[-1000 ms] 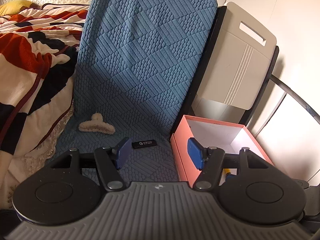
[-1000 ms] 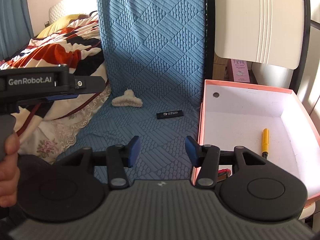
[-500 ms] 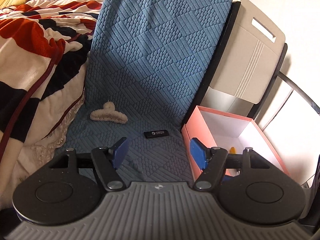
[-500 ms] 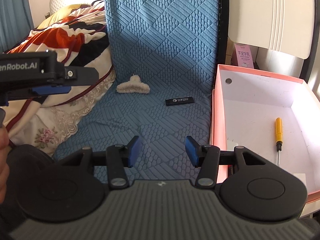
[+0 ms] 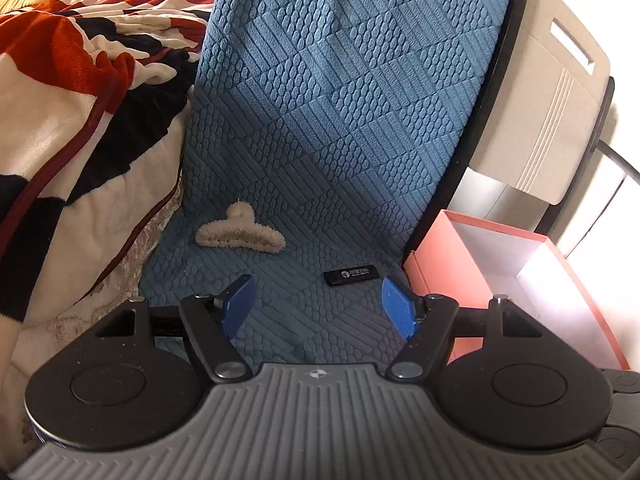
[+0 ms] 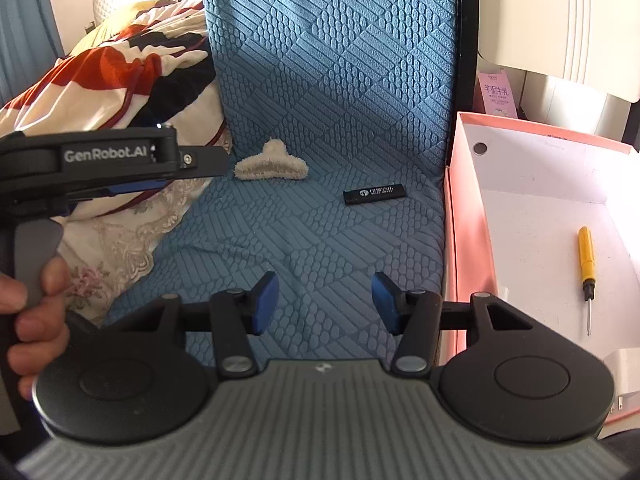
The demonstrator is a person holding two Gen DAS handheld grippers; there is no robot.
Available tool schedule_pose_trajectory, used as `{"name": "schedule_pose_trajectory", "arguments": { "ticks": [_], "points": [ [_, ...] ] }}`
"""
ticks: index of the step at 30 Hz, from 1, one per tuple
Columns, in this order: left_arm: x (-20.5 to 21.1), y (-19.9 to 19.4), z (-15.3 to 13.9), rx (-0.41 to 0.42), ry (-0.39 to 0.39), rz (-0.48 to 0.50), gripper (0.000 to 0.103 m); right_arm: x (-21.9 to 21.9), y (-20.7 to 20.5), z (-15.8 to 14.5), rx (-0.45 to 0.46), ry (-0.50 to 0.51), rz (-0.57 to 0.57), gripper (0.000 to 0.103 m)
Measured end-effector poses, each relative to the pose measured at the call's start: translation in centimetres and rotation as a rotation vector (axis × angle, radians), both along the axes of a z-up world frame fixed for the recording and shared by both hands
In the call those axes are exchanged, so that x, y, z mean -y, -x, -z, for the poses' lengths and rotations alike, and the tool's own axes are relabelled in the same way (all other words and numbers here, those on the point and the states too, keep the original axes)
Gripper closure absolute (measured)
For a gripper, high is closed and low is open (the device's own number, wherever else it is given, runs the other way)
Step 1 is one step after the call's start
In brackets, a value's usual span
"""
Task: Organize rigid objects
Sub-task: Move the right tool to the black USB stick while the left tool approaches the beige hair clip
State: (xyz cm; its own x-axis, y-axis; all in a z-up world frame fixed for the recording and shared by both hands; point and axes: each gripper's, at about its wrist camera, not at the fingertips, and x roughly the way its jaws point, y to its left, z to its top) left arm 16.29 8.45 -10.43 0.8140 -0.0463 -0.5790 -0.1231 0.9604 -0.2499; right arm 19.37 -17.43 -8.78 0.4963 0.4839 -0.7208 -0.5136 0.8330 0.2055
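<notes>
A small black stick-shaped object (image 5: 351,274) (image 6: 375,193) lies on the blue quilted cover (image 5: 320,140) near the pink box (image 5: 448,276) (image 6: 450,220). A cream fuzzy hair claw (image 5: 240,233) (image 6: 272,165) lies further left. A yellow screwdriver (image 6: 585,268) lies inside the box. My left gripper (image 5: 318,308) is open and empty, just short of the black object. My right gripper (image 6: 324,302) is open and empty over the blue cover, nearer than both objects. The left gripper's body (image 6: 108,160) shows at the left of the right wrist view.
A patterned red, black and cream blanket (image 5: 72,100) lies on the bed to the left. A beige board (image 5: 548,92) leans behind the box. A pink carton (image 6: 496,92) stands behind the box. White items sit at the box's near corner (image 6: 624,376).
Both grippers have moved forward and down toward the blue cover; the black object and hair claw appear closer. Both grippers stayed open.
</notes>
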Motion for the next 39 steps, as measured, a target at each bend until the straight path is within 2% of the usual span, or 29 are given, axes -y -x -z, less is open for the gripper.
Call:
{"name": "schedule_pose_trajectory", "arguments": {
  "ticks": [7, 10, 13, 18, 29, 39],
  "points": [
    [-0.7, -2.2, 1.8, -0.022, 0.001, -0.012, 0.029, -1.6, -1.8, 0.9, 0.007, 0.017, -0.011, 0.049],
    [-1.2, -3.0, 2.1, -0.030, -0.014, -0.024, 0.029, -2.6, -2.6, 1.6, -0.001, 0.090, -0.008, 0.049],
    [-1.6, -3.9, 2.5, -0.043, -0.040, -0.035, 0.029, -2.8, -3.3, 1.8, -0.017, 0.059, -0.011, 0.049],
    [-1.8, -4.8, 3.4, -0.072, -0.053, -0.031, 0.029, -3.7, -4.3, 2.3, -0.002, 0.073, -0.030, 0.049],
    [-3.1, -7.0, 4.3, -0.087, -0.036, -0.024, 0.029, -4.5, -6.5, 3.6, -0.026, 0.087, -0.028, 0.049],
    [-5.2, -11.6, 4.8, -0.131, -0.074, -0.069, 0.029, -6.0, -9.1, 4.8, -0.058, 0.055, -0.044, 0.049]
  ]
}}
